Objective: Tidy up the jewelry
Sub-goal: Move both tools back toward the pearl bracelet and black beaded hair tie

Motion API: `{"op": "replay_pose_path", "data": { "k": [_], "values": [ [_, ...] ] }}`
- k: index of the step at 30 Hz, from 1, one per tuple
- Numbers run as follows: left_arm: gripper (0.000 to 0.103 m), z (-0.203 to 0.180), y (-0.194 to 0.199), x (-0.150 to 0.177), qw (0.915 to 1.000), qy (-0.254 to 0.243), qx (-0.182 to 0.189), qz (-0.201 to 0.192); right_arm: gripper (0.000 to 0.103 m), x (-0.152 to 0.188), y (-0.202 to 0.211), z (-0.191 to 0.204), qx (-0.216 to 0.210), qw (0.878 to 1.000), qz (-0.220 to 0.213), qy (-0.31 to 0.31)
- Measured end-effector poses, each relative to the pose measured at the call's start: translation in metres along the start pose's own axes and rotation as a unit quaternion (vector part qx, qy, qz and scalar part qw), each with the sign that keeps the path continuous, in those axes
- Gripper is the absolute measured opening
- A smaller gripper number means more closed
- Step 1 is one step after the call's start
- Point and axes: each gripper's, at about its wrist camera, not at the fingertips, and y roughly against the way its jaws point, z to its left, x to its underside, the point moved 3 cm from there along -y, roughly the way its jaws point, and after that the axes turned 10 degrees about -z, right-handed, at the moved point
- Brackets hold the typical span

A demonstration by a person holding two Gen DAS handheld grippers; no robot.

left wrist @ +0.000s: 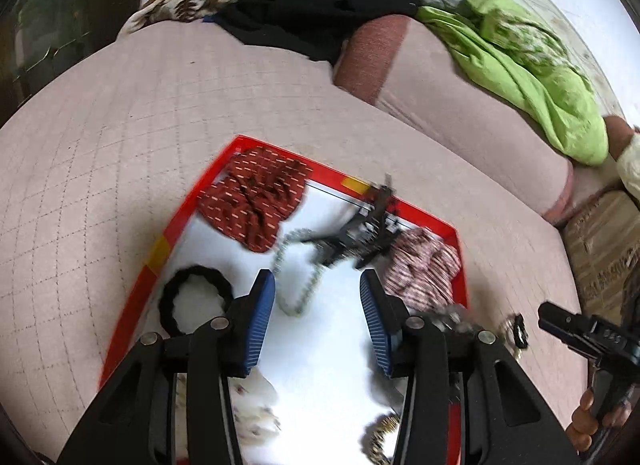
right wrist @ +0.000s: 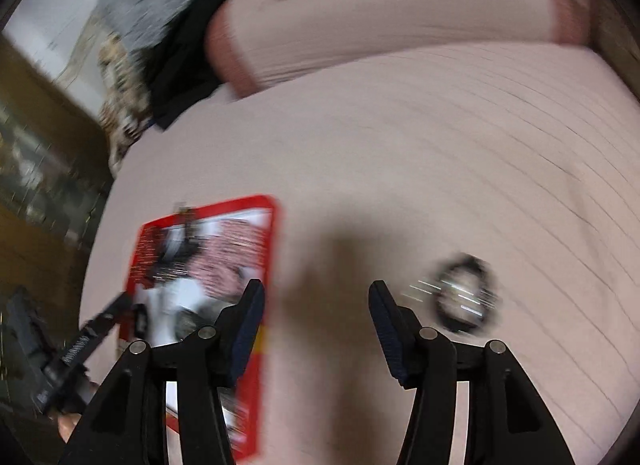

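**Dark ring lies off the tray, just right of the right fingers**

Pink quilted bedcover (right wrist: 400, 169) carries a blurred dark ring-shaped trinket (right wrist: 464, 297), just beside the right gripper (right wrist: 316, 305), whose fingers stand apart and empty. The red-rimmed white tray (right wrist: 270, 249) lies to its left. Over that tray, the left gripper (left wrist: 318, 305) hangs parted above a pale bead chain (left wrist: 308, 285).

Two scrunchies (left wrist: 256, 197), one tray (left wrist: 176, 233), one necklace (left wrist: 298, 265).
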Motion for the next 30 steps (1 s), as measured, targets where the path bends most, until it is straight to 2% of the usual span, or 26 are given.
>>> {"op": "replay_pose_path", "data": {
  "k": [3, 7, 11, 16, 19, 21, 25, 28, 30],
  "values": [
    [0.043, -0.018, 0.006, 0.011, 0.9996, -0.013, 0.024, 0.009, 0.059, 0.01, 0.015, -0.049, 0.052, 0.998, -0.004, -0.017],
    [0.043, -0.045, 0.015, 0.023, 0.9981, -0.021, 0.053, 0.024, 0.059, 0.02, 0.024, -0.091, 0.102, 0.995, -0.008, -0.015],
    [0.043, -0.074, 0.029, 0.041, 0.9961, -0.037, 0.074, 0.031, 0.045, 0.02, 0.016, -0.095, 0.1, 0.995, -0.008, 0.006],
    [0.043, -0.109, 0.031, 0.061, 0.9927, -0.056, 0.092, 0.054, 0.038, 0.01, -0.006, -0.082, 0.104, 0.993, -0.024, 0.052],
    [0.043, -0.132, 0.028, 0.071, 0.9901, -0.073, 0.099, 0.068, 0.037, 0.009, -0.026, -0.081, 0.105, 0.992, -0.011, 0.068],
    [0.043, -0.146, 0.025, 0.076, 0.9886, -0.083, 0.101, 0.075, 0.024, 0.01, -0.03, -0.083, 0.124, 0.988, -0.013, 0.086],
    [0.043, -0.17, 0.016, 0.083, 0.9861, -0.097, 0.104, 0.085, 0.023, 0.007, -0.017, -0.105, 0.182, 0.978, -0.022, 0.101],
    [0.043, -0.191, 0.004, 0.09, 0.9831, -0.118, 0.104, 0.094, 0.023, 0.007, 0.004, -0.139, 0.203, 0.976, -0.034, 0.075],
    [0.043, -0.205, -0.009, 0.097, 0.9805, -0.133, 0.103, 0.102, 0.024, 0.008, 0.018, -0.155, 0.198, 0.978, -0.042, 0.058]
  ]
}}
